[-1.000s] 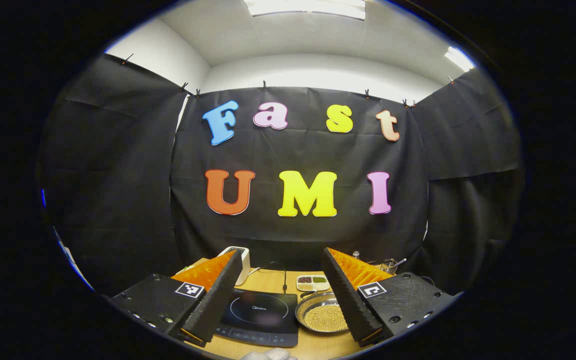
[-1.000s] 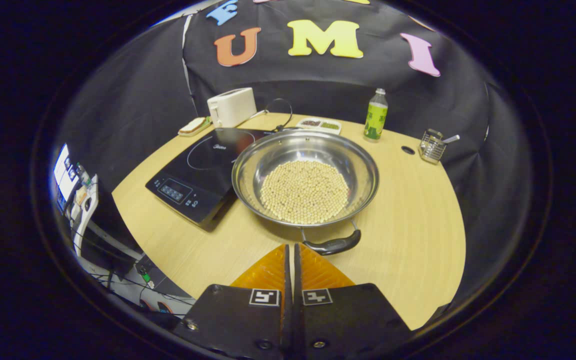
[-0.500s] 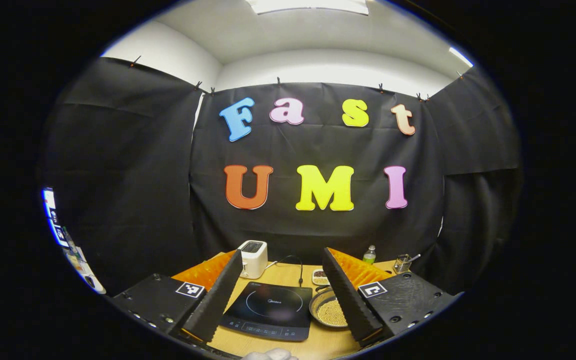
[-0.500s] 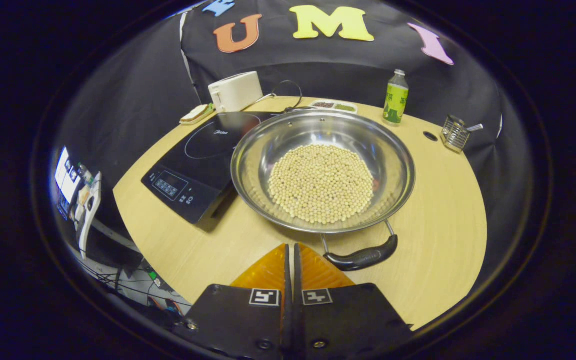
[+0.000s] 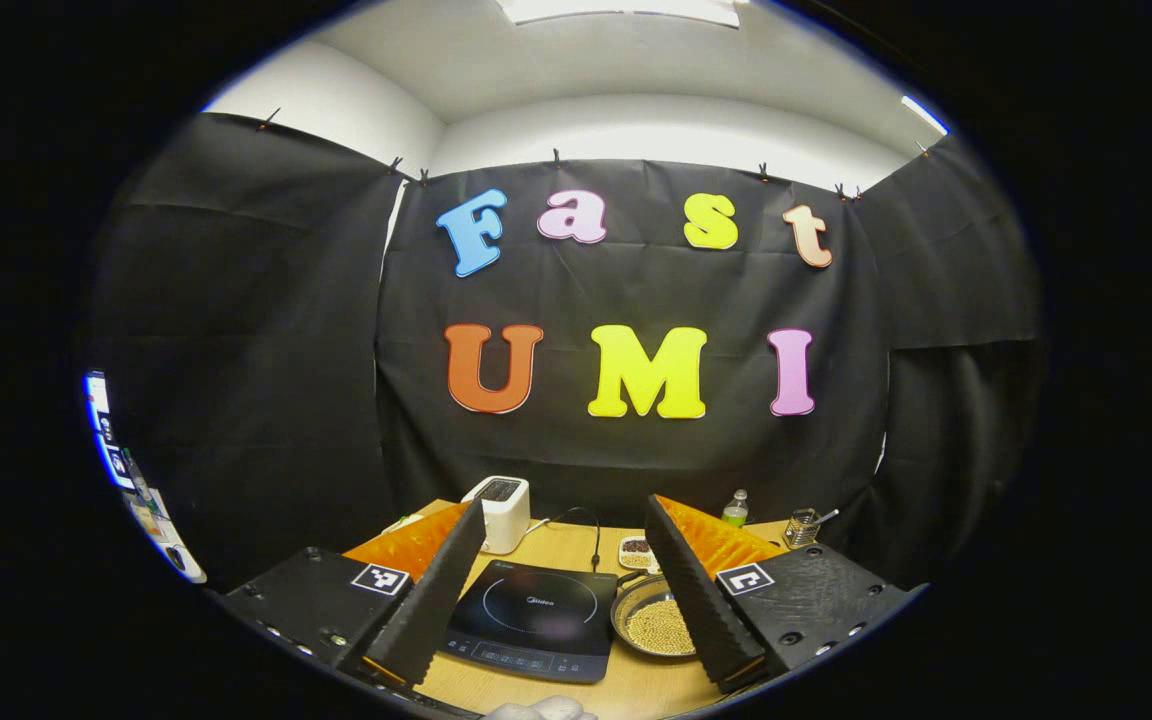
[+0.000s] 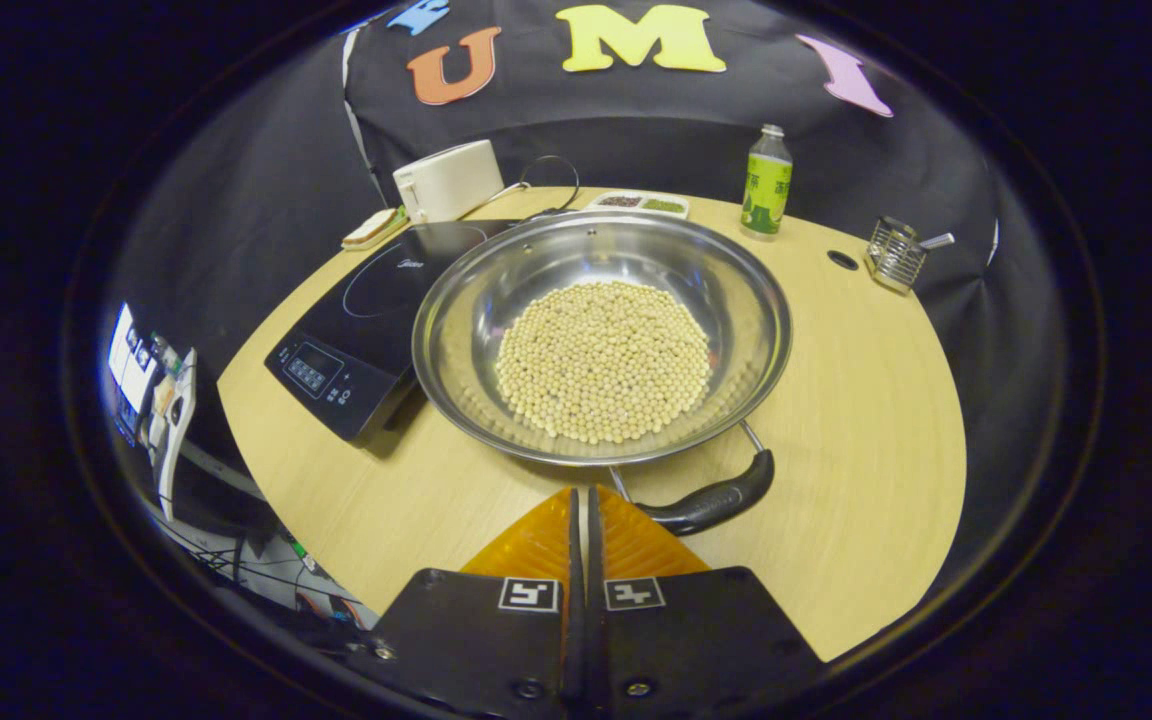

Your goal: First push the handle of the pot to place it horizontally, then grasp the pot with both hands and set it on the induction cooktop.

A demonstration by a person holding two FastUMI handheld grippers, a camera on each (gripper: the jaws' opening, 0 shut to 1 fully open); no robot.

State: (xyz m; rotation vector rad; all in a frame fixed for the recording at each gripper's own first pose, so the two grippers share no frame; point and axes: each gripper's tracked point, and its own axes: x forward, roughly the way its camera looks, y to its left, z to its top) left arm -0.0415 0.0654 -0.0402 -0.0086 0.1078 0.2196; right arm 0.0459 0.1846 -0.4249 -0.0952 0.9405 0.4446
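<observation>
**Two grippers, one pot of beans beside the cooktop**

Two grippers are at work over a round wooden table (image 6: 866, 420). In the right gripper view, the right gripper (image 6: 581, 500) sits low at the near edge of the table with its two fingers pressed together, nothing between them. Its tips are just beside the pot's black handle (image 6: 711, 503), which lies slanted, its right end raised toward the rim; whether tips and handle touch cannot be told.

The pot (image 6: 601, 335) is a wide, shallow steel pan standing on the table, with a heap of pale round beans (image 6: 604, 360) in its middle. Its left rim is right up against the black induction cooktop (image 6: 366, 320), which lies flat on the table to the left (the control panel faces the near edge).

Along the far edge of the table stand a white toaster (image 6: 448, 178), a small divided dish (image 6: 639, 203) of dark and green contents, a green bottle (image 6: 766, 183) and a wire holder (image 6: 894, 255) with a utensil in it. A slice of something on a small plate (image 6: 370, 229) lies just left of the toaster.

In the left gripper view, the left gripper (image 5: 564, 585) is held high and well back from the table, its fingers spread wide and empty. Between them the cooktop (image 5: 536, 615) and the pot (image 5: 654, 625) show far below, side by side, with the toaster (image 5: 501, 512) behind.
</observation>
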